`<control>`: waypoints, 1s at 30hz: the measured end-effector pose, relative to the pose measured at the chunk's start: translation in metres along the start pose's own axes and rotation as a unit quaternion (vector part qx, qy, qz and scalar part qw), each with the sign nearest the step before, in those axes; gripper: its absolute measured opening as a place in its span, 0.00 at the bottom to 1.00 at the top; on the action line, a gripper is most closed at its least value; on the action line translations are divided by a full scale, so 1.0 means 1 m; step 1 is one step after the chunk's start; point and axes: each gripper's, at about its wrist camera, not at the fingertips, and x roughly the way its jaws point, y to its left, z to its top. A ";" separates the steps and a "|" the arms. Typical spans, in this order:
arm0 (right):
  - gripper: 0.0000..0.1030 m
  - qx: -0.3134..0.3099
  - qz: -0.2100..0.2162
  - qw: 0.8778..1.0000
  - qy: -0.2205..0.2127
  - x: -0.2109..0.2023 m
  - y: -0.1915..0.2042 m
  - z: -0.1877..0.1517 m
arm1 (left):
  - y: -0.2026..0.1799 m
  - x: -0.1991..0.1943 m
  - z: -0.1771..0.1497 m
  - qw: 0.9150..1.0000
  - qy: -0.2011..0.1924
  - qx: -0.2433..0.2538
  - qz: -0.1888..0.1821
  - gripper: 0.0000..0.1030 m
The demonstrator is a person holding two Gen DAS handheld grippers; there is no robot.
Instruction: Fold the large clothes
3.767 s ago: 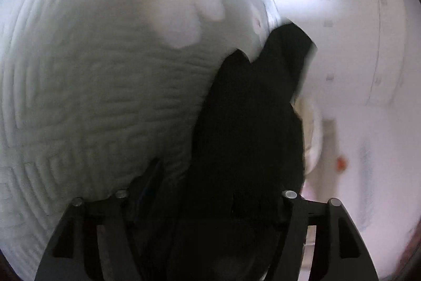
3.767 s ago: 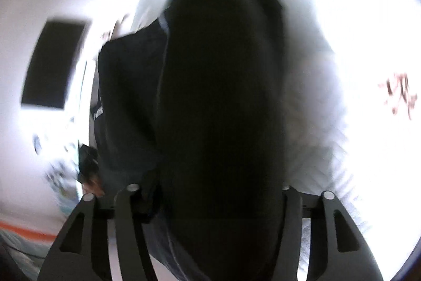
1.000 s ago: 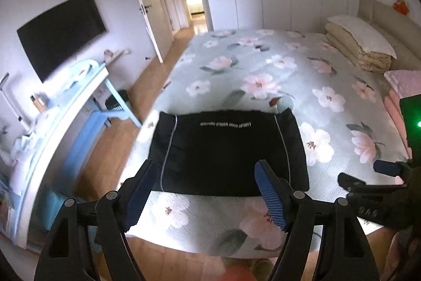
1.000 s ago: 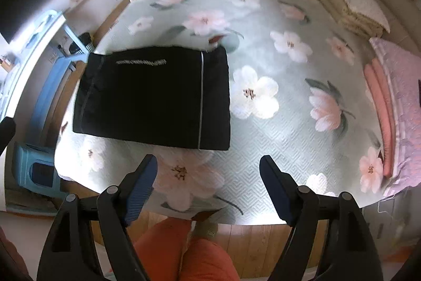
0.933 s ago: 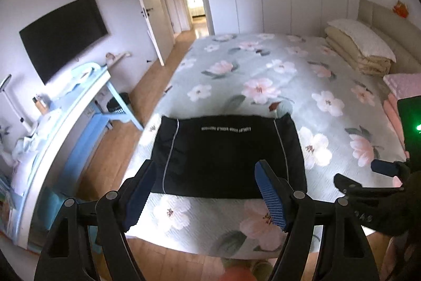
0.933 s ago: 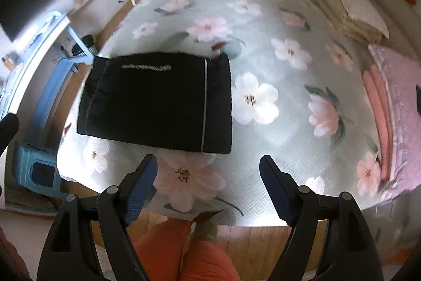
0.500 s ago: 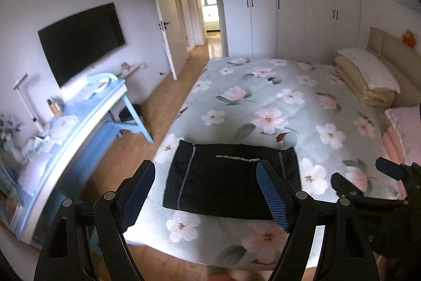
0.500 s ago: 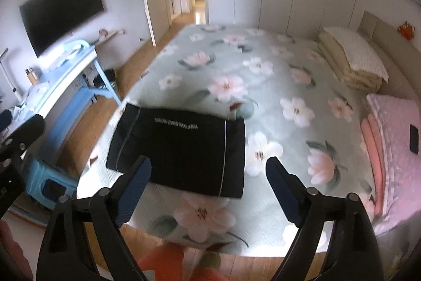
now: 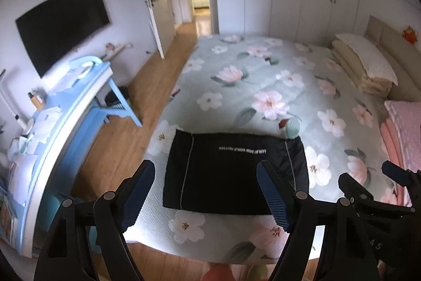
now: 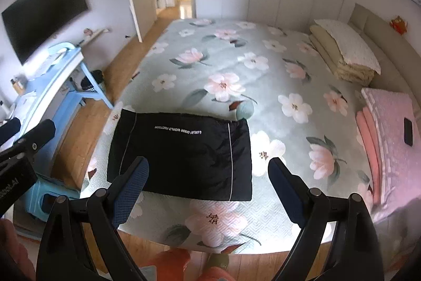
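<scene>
Fingers of the left gripper stand wide apart with nothing between them, and so do those of the right gripper; both hang in the air short of the bed, touching neither cloth nor quilt. Blue ribbed pads face inward on each finger.

Much is cut off. The lower ends of both grippers run out of the bottom of each view. In the left wrist view the right gripper shows only as a dark tip at the right edge, and in the right wrist view the left one shows only as a black block at the left edge. The white lettering on the black garment is too small and reversed to read with confidence. A little round grey-green thing at the garment's far corner cannot be identified.

That garment lies folded into a flat rectangle on the near left part of the floral quilt, close to the bed's foot edge, thin pale stripes running down each side. A blue bench stands along the left wall under a dark screen.
</scene>
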 end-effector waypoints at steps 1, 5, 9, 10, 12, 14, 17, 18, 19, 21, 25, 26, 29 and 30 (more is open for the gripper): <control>0.90 0.005 0.000 1.000 0.006 0.005 0.002 0.001 | 0.001 0.008 0.001 1.000 0.008 0.004 -0.001 0.78; 0.90 0.022 -0.002 0.999 0.034 0.031 0.010 0.004 | 0.006 0.037 0.003 0.999 0.034 0.023 -0.005 0.78; 0.90 0.033 -0.005 0.998 0.050 0.049 0.019 0.006 | 0.013 0.060 0.009 0.998 0.050 0.036 -0.009 0.78; 0.90 0.033 -0.007 0.998 0.052 0.052 0.020 0.006 | 0.014 0.065 0.010 0.998 0.053 0.038 -0.009 0.78; 0.90 0.033 -0.011 0.998 0.056 0.060 0.024 0.008 | 0.016 0.072 0.010 0.997 0.058 0.041 -0.010 0.78; 0.90 0.032 -0.013 0.998 0.058 0.065 0.028 0.010 | 0.018 0.080 0.011 0.997 0.063 0.044 -0.010 0.78; 0.90 0.032 -0.014 0.997 0.067 0.075 0.033 0.012 | 0.020 0.092 0.011 0.996 0.072 0.052 -0.012 0.78; 0.90 0.031 -0.014 0.997 0.072 0.080 0.035 0.012 | 0.020 0.095 0.012 0.996 0.075 0.055 -0.012 0.78; 0.90 0.031 -0.014 0.997 0.075 0.083 0.036 0.012 | 0.021 0.099 0.013 0.995 0.077 0.057 -0.012 0.78; 0.90 0.032 -0.016 0.996 0.081 0.091 0.040 0.014 | 0.023 0.104 0.014 0.995 0.080 0.061 -0.010 0.78; 0.90 0.036 -0.016 0.995 0.089 0.102 0.045 0.016 | 0.029 0.114 0.015 0.994 0.086 0.061 -0.006 0.78; 0.90 0.037 -0.016 0.995 0.091 0.105 0.047 0.017 | 0.031 0.117 0.015 0.994 0.088 0.061 -0.006 0.78; 0.90 0.036 -0.017 0.995 0.096 0.111 0.051 0.018 | 0.036 0.125 0.014 0.994 0.095 0.059 -0.003 0.78; 0.90 0.036 -0.019 0.994 0.097 0.113 0.053 0.018 | 0.038 0.128 0.016 0.994 0.097 0.059 -0.004 0.78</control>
